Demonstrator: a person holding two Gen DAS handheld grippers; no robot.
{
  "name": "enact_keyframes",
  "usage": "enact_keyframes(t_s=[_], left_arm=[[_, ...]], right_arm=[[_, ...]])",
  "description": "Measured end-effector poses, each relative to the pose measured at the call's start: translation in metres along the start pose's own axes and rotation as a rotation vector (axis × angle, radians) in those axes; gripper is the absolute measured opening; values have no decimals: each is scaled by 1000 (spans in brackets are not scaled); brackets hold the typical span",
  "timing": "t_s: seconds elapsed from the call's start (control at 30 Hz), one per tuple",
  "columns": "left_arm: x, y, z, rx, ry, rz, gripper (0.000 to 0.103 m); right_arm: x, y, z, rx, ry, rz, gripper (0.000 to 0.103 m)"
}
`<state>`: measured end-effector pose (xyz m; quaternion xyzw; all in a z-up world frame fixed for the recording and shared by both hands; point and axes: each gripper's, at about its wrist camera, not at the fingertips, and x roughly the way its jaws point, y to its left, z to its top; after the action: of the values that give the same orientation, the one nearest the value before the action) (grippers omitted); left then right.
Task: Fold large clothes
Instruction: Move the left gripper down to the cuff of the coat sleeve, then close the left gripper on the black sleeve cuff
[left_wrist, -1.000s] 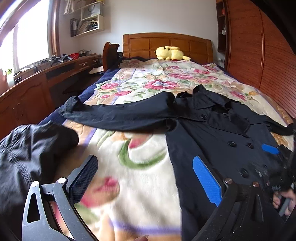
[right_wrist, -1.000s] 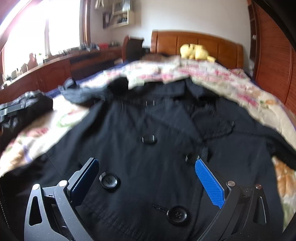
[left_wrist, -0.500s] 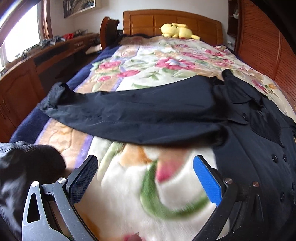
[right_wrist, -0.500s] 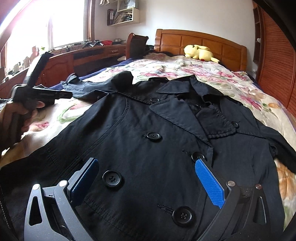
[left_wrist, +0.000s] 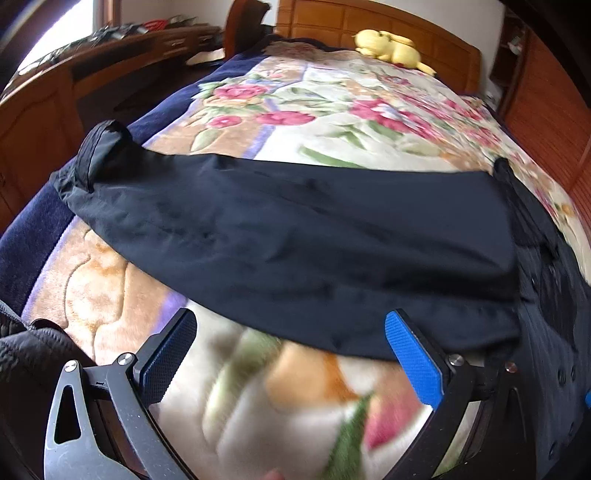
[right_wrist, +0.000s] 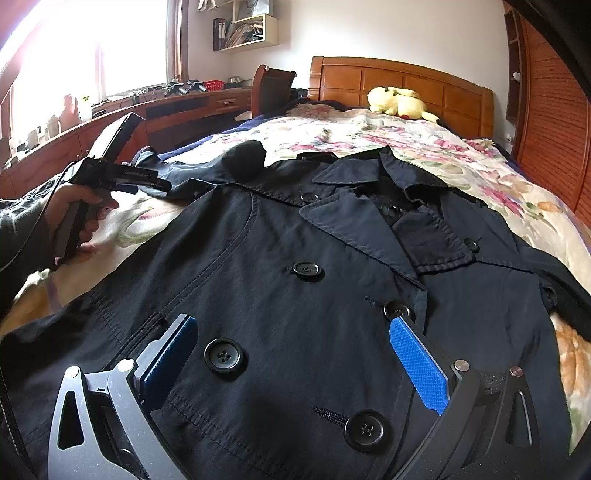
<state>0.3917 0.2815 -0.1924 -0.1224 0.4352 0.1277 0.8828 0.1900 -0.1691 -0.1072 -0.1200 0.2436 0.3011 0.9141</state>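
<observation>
A black double-breasted coat (right_wrist: 314, 295) lies face up on the bed, collar toward the headboard. Its left sleeve (left_wrist: 295, 236) stretches out sideways across the floral blanket, cuff (left_wrist: 98, 147) at the bed's left edge. My left gripper (left_wrist: 291, 354) is open and empty, just short of the sleeve's near edge. It also shows in the right wrist view (right_wrist: 110, 173), held in a hand. My right gripper (right_wrist: 295, 354) is open and empty, low over the coat's front by the buttons (right_wrist: 223, 358).
A floral blanket (left_wrist: 332, 110) covers the bed. A yellow plush toy (right_wrist: 399, 101) lies by the wooden headboard (right_wrist: 406, 81). A wooden desk (right_wrist: 166, 110) and chair (right_wrist: 273, 88) run along the left. Wooden panels (right_wrist: 554, 129) stand on the right. A dark garment (left_wrist: 26, 354) lies at bottom left.
My left gripper has moved forward and left toward the outstretched sleeve, which now fills its view. My right gripper has stayed over the coat's front.
</observation>
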Motion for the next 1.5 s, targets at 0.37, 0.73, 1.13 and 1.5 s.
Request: enact_keyframes(t_s=[0.37,0.73,1.13,1.5], left_arm=[[19,26,11,-126,25,-51,53],[-45,-51,18,102,-65,-51,4],[-145,-148,-66,332,-93,-148,9],[-183,-133,-86,351,-149,-126,39]], right_arm=[[1,0,0,0,1,2,103],[0,1,-2,0,-6,-1,103],[-2,2,-2,-2,-14,-6,103],[-4,4,-2,-12,-13,-9,103]])
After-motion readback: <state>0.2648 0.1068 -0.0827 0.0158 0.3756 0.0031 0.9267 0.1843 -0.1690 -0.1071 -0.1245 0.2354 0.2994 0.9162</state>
